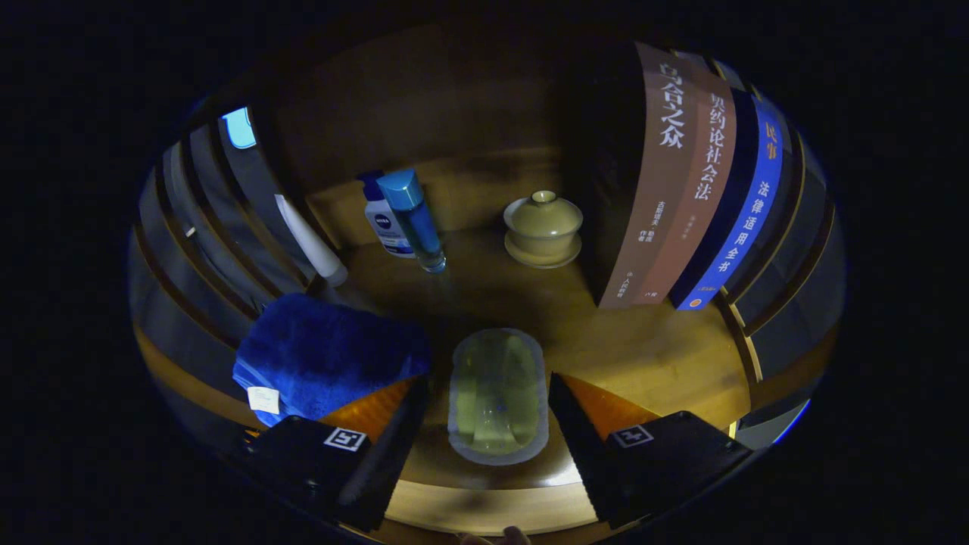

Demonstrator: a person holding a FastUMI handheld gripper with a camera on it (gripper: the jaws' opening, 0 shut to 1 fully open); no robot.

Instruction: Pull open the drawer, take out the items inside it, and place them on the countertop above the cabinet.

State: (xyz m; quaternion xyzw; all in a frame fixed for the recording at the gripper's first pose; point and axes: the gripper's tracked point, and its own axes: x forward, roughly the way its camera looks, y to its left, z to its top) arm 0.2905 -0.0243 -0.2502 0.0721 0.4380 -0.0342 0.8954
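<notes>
A pale green oblong item with a whitish rim [497, 393] lies on the wooden countertop [651, 352], between my fingers. My gripper [486, 382] is open. The right fingertip sits very close to the item's rim, and a narrow gap shows at the left fingertip. A folded blue towel [325, 352] lies on the counter just left of the left finger. Beyond the fingers stand a clear blue-capped bottle [415, 219] and a white bottle with a blue label [382, 219] behind it.
A pale lidded tea bowl on a saucer [543, 227] sits at the back. Upright books [693, 189] stand to the right. A white tube [310, 238] leans at the left by slatted walls [204, 242]. The counter's front edge [484, 507] runs just below the fingers.
</notes>
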